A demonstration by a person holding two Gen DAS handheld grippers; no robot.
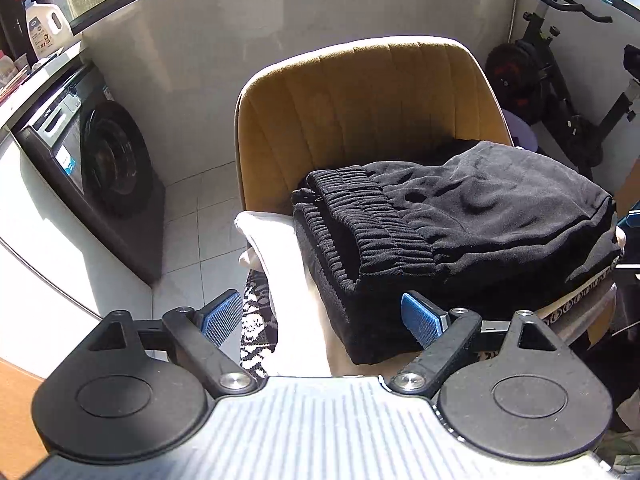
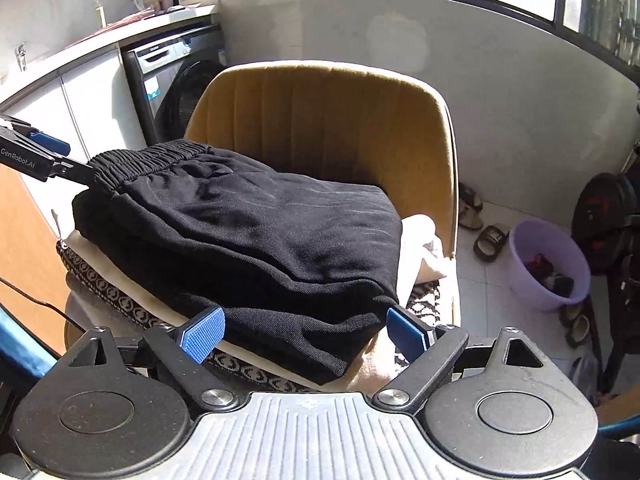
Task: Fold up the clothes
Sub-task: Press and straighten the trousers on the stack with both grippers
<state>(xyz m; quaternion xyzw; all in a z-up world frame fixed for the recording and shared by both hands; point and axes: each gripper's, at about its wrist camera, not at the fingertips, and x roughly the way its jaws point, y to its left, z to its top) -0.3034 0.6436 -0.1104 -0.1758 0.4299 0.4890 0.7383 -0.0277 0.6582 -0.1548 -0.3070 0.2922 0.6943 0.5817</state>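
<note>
On the seat of a mustard-yellow chair (image 1: 360, 100) lies a pile of clothes, topped by folded black trousers (image 1: 460, 224) with a ribbed elastic waistband (image 1: 372, 220). What is under them is hard to read: a white garment (image 1: 288, 264) and a black-and-white patterned cloth (image 1: 256, 324) show only as edges, and the seat itself is covered. In the left wrist view the far right edge of the trousers runs into a dark blur where little can be made out. In the right wrist view only part of the left tool shows at the left border, partly behind the waistband, so its state cannot be read there.

The room is sunlit and tiled (a laundry corner, by the look of it). A dark front-loading washing machine (image 1: 100, 160) stands under a white surface (image 2: 80, 52) that bears a detergent bottle (image 1: 46, 28). An exercise bike (image 1: 560, 80) stands by the far wall, and a lilac basin (image 2: 548, 264) with small dark items sits on the floor beside some slippers (image 2: 488, 240).

The left tool (image 1: 324, 320) is spread wide. Its right blue pad (image 1: 420, 320) is just beside the near corner of the trousers at the waistband end, and its left pad hangs off the pile over the patterned cloth; nothing is pinched. The right tool (image 2: 304, 336) is likewise spread, its pads standing to either side of the trousers' near folded edge, with the fabric between them but not pressed.
</note>
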